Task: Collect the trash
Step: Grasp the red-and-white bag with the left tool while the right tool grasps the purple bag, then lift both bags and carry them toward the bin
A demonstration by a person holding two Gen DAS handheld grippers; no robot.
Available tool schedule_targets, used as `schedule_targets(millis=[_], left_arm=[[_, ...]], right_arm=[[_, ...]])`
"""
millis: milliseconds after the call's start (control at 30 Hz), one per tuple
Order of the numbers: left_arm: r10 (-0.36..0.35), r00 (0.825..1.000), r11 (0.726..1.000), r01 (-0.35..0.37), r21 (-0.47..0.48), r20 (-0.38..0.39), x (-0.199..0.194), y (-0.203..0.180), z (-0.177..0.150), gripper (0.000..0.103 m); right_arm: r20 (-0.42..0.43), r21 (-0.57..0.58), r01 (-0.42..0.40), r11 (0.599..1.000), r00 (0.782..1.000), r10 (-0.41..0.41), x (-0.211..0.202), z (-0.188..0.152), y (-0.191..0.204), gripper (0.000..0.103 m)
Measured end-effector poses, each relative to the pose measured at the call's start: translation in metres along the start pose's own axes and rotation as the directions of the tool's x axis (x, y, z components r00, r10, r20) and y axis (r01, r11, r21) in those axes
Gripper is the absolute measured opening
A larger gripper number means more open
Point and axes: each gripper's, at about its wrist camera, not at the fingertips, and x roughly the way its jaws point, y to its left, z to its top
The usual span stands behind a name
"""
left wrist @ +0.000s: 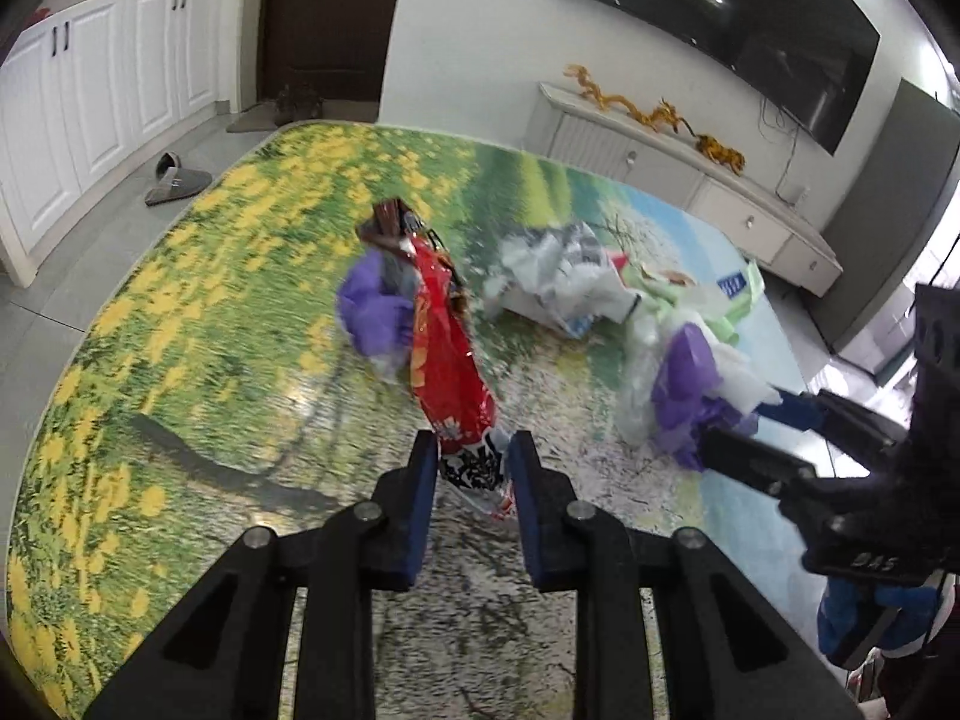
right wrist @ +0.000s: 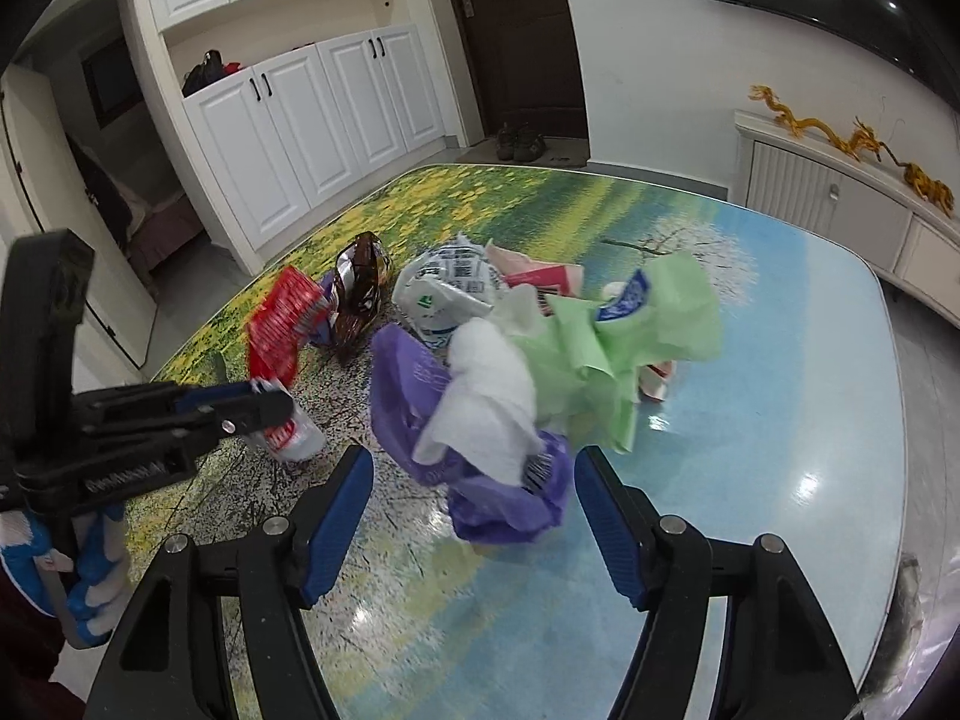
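My left gripper (left wrist: 473, 468) is shut on the lower end of a red snack wrapper (left wrist: 447, 354), which stands up from the table; it also shows in the right wrist view (right wrist: 277, 324). A brown wrapper (left wrist: 387, 222) and a purple wrapper (left wrist: 372, 306) lie just behind it. My right gripper (right wrist: 474, 480) is open around a purple wrapper (right wrist: 504, 498) with white tissue (right wrist: 486, 408) on it, at the near edge of a trash pile of green paper (right wrist: 606, 336) and white plastic packets (right wrist: 447, 294). From the left wrist view the right gripper (left wrist: 744, 420) reaches in from the right.
The table (right wrist: 780, 396) has a glossy landscape-print top with a rounded edge on the right. White cabinets (right wrist: 312, 120), a dark door (right wrist: 516, 30), a low TV console (left wrist: 708, 192) and slippers (left wrist: 174, 180) on the floor surround it.
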Motion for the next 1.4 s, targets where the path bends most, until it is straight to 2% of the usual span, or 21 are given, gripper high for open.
schedule_targets(millis=[100,233,367,533,700,900,1100,1300,1400], left_arm=[[0.009,0.999,1.0,-0.009,-0.003,0.033,-0.012,0.007,0.0,0.023],[0.007,0.999,1.0,-0.006,-0.013,0.052,-0.024,0.013,-0.001,0.023],[-0.02,0.996,0.999,0.022,-0.029,0.082,-0.036,0.011,0.001,0.023],[-0.016,0.991,1.0,0.016,-0.002,0.131,-0.058,-0.003,0.002,0.023],[-0.017,0.988,1.0,0.014,0.017,0.155,-0.073,-0.014,0.002,0.023],[-0.021,0.98,0.998,0.01,0.054,0.2,-0.096,-0.034,0.007,0.023],[-0.089,0.965,0.989,0.057,0.136,0.246,-0.117,-0.073,0.017,0.023],[-0.165,0.956,0.965,0.106,0.238,0.243,-0.124,-0.123,0.023,0.023],[-0.21,0.946,0.939,0.124,0.32,0.247,-0.126,-0.159,0.024,0.023]], right_arm=[[-0.01,-0.018,0.016,1.0,1.0,-0.016,0.007,0.001,0.003,0.067],[-0.042,-0.014,0.022,1.0,0.999,-0.023,0.014,-0.003,-0.003,0.047],[-0.056,-0.016,-0.003,1.0,0.998,0.002,0.009,-0.011,-0.001,0.042],[-0.095,-0.02,-0.09,0.996,0.992,0.088,-0.006,-0.024,0.005,0.037],[-0.077,-0.05,-0.131,0.99,0.989,0.127,-0.035,-0.034,0.016,0.037],[-0.011,-0.064,-0.12,0.991,0.993,0.12,-0.07,-0.037,0.017,0.037],[0.127,-0.049,-0.063,0.997,0.989,0.069,-0.12,-0.027,0.008,0.037],[0.264,0.009,0.072,0.997,0.962,-0.072,-0.179,-0.024,-0.021,0.037],[0.301,0.056,0.14,0.989,0.942,-0.15,-0.202,-0.029,-0.041,0.037]])
